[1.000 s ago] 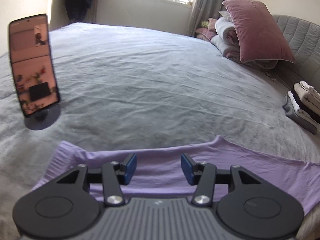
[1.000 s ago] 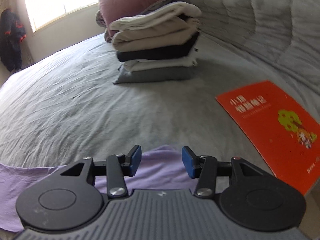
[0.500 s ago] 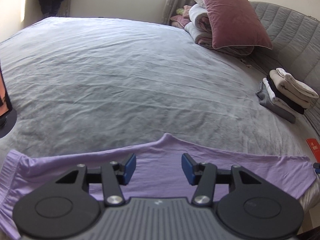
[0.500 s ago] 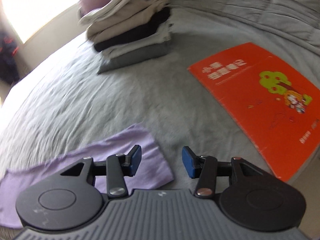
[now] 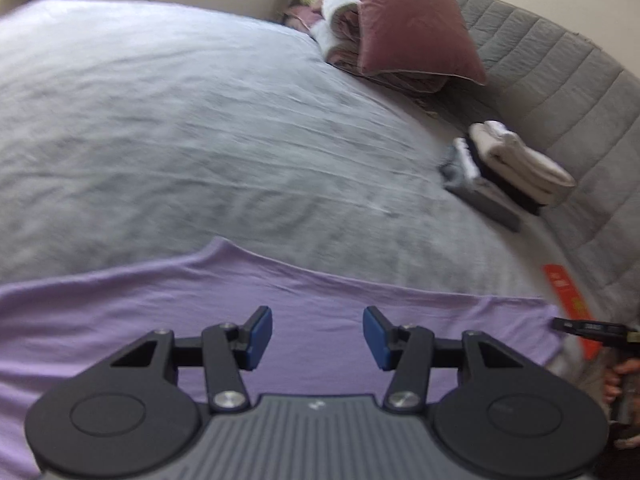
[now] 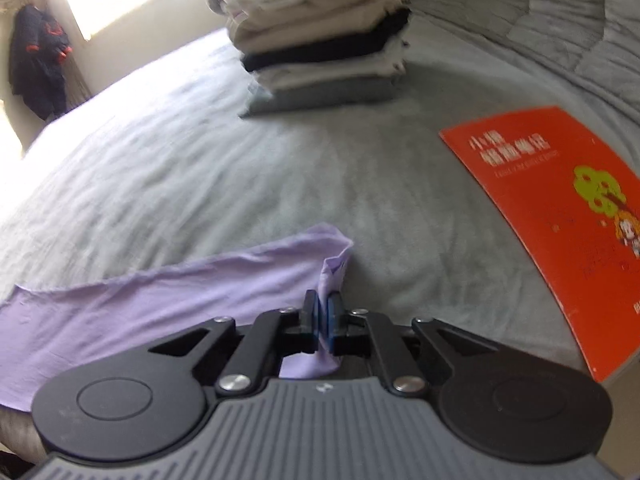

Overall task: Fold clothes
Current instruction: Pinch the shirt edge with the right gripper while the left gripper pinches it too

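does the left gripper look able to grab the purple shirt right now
Probably yes: the left gripper hangs open right over the purple shirt, with nothing between them; the right gripper already pinches its far corner.

Both wrist views look down, close over the bed [image 5: 200,140]; both show the folded stack [image 6: 320,48].

the lilac garment [image 5: 304,304] is thin, smooth, matt cloth. the grey bed cover [image 5: 200,140] looks soft and faintly napped. the orange booklet [image 6: 560,216] is paper with a slight sheen. each hand-held gripper [image 6: 324,316] is matt black plastic with shiny metal screws.
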